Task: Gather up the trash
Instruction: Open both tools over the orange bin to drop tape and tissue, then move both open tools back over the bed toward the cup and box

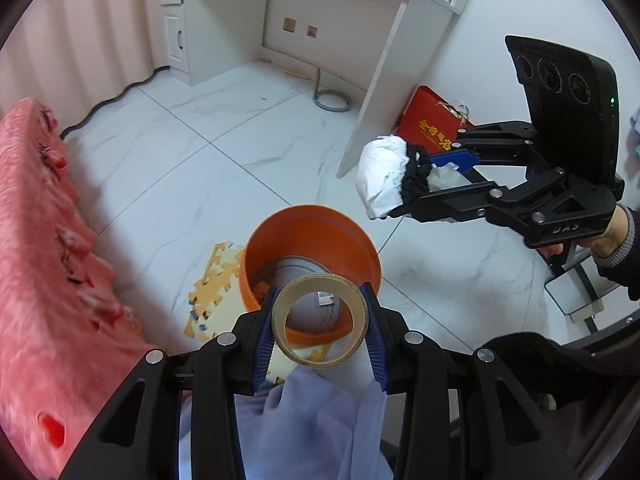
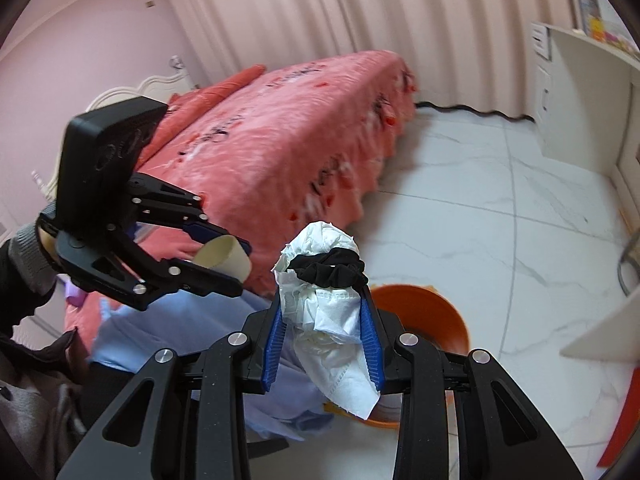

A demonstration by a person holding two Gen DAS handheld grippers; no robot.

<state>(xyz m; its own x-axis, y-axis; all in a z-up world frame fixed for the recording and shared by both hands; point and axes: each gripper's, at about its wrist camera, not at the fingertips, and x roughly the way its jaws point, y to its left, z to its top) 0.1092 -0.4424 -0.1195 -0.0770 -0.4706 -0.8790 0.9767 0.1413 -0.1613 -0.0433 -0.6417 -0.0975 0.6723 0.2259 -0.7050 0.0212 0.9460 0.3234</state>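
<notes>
My left gripper (image 1: 321, 322) is shut on an empty cardboard tape roll (image 1: 320, 320), held just above the near rim of an orange bin (image 1: 312, 236) on the floor. From the right wrist view the same tape roll (image 2: 224, 258) shows in the left gripper (image 2: 236, 264) at the left. My right gripper (image 2: 325, 334) is shut on a wad of white tissue (image 2: 328, 316) with a black scrunchie (image 2: 332, 268) wrapped around it. In the left wrist view that tissue wad (image 1: 382, 182) hangs in the right gripper (image 1: 416, 184), up and to the right of the bin. The orange bin (image 2: 424, 312) sits just beyond the wad.
A bed with a pink cover (image 1: 44, 240) runs along the left. A white desk (image 1: 320, 8) stands against the far wall, a red bag (image 1: 434, 120) beside its leg. Yellow foam mat pieces (image 1: 216, 280) lie by the bin. Pale blue cloth (image 1: 308, 428) lies under my left gripper.
</notes>
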